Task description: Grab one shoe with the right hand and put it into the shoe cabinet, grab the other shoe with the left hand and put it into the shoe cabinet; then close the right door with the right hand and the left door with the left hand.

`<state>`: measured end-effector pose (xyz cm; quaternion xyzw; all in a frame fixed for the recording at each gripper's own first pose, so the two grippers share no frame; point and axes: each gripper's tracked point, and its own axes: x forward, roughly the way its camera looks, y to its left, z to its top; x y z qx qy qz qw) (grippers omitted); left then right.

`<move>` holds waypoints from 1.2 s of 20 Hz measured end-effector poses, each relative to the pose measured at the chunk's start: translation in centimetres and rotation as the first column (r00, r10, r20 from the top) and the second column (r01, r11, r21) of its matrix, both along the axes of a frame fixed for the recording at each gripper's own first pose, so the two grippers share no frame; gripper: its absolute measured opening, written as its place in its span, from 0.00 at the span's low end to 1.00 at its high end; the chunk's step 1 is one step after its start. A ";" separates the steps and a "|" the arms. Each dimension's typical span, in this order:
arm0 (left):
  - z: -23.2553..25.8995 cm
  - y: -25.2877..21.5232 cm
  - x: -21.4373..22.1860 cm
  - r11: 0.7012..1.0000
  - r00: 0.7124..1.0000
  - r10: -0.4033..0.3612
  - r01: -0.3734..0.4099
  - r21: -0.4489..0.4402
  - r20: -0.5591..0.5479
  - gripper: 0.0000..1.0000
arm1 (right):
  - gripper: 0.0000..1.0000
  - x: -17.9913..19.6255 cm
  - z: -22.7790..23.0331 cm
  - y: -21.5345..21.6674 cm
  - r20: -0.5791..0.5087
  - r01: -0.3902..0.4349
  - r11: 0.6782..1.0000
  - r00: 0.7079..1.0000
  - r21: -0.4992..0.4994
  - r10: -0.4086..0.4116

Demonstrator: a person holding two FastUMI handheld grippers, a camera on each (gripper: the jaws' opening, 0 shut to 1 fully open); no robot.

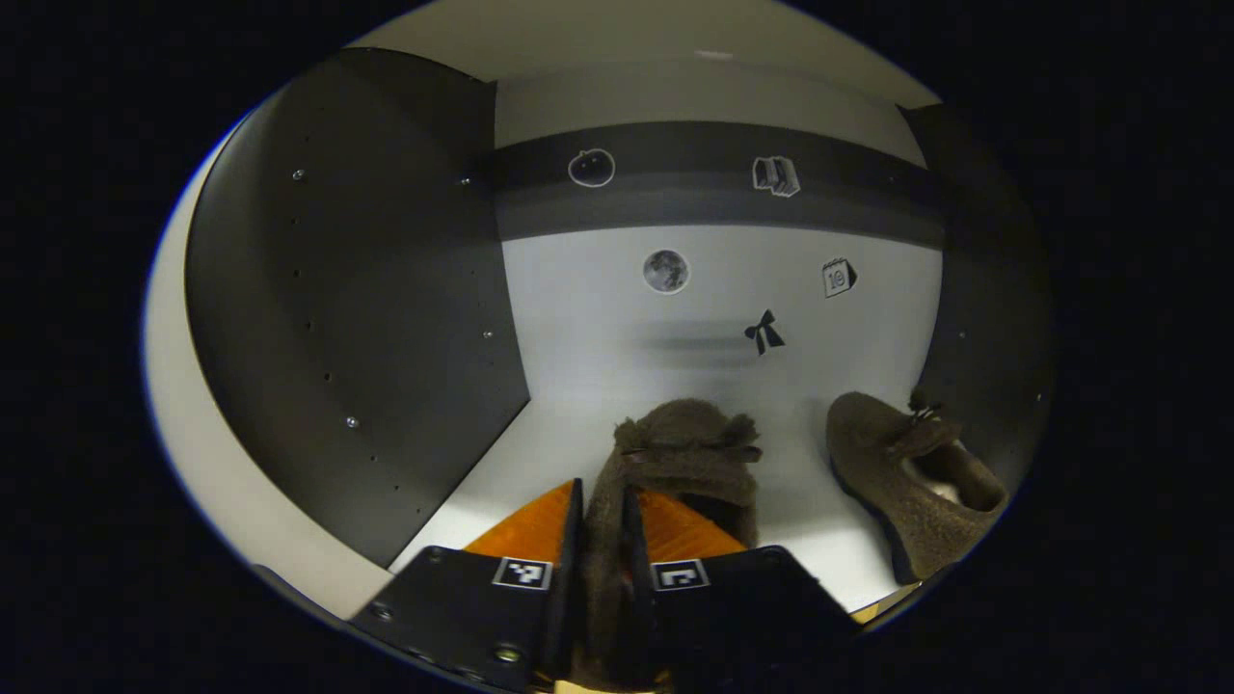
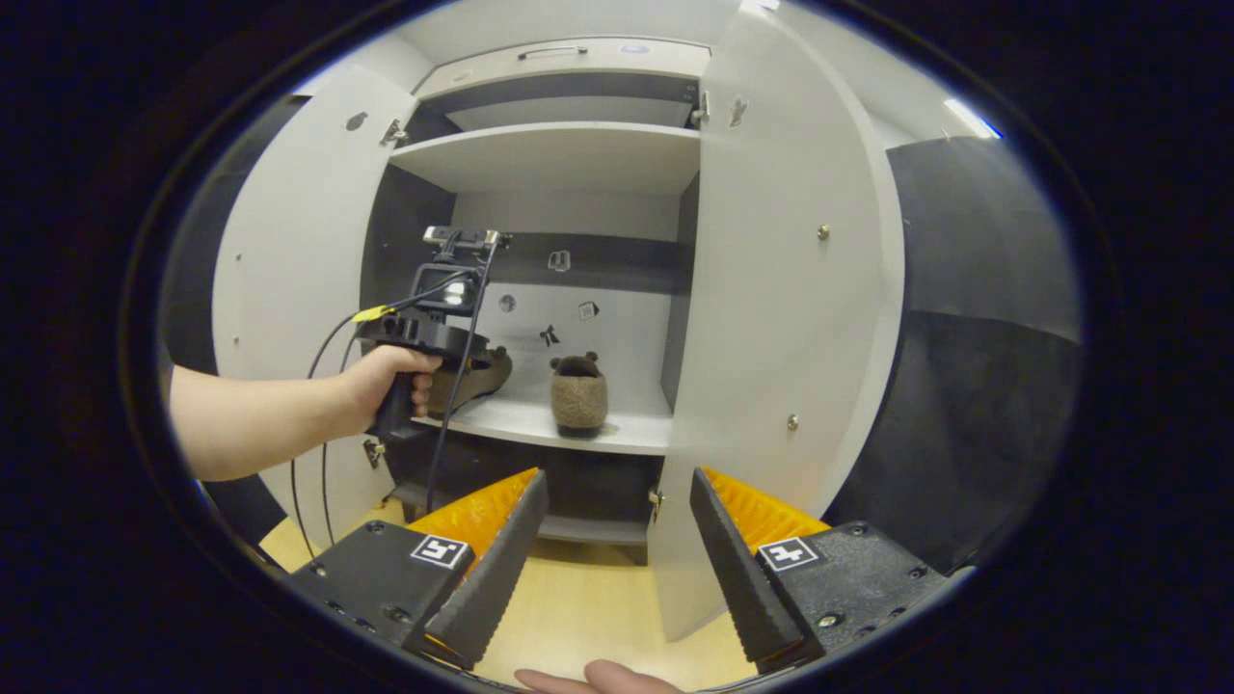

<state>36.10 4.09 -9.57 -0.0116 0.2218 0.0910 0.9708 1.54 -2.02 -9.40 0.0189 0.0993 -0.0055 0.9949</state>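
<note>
The left gripper reaches into the shoe cabinet with its two fingers clamped on the heel end of a brown fuzzy shoe, whose toe points toward the cabinet's back wall over the white shelf. The second shoe lies on the same shelf near its right edge, close to the dark side wall, apart from the held one. From the right gripper view, a hand holds the left gripper at the shelf's left front, with that shoe partly hidden behind it, while the second shoe sits farther right on the shelf. The right gripper hangs back outside the cabinet over the wooden floor, its fingers spread wide and holding nothing. The left door and the right door both stand open.
</note>
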 end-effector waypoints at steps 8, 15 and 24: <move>4.0 -0.1 -7.1 0.999 0.993 -0.024 0.027 -0.029 0.113 0.67 | 0.95 0.5 0.6 0.2 0.022 -0.012 1.000 1.000 0.017 0.011; 10.9 -0.9 -19.0 0.979 0.915 -0.169 0.199 -0.046 0.365 0.72 | 0.95 1.5 1.7 0.2 0.057 -0.026 1.000 0.998 -0.001 0.026; 11.3 -1.3 -26.8 0.987 0.906 -0.129 0.156 -0.034 0.402 0.83 | 0.95 0.8 2.8 0.4 0.086 -0.026 1.000 0.996 -0.015 0.027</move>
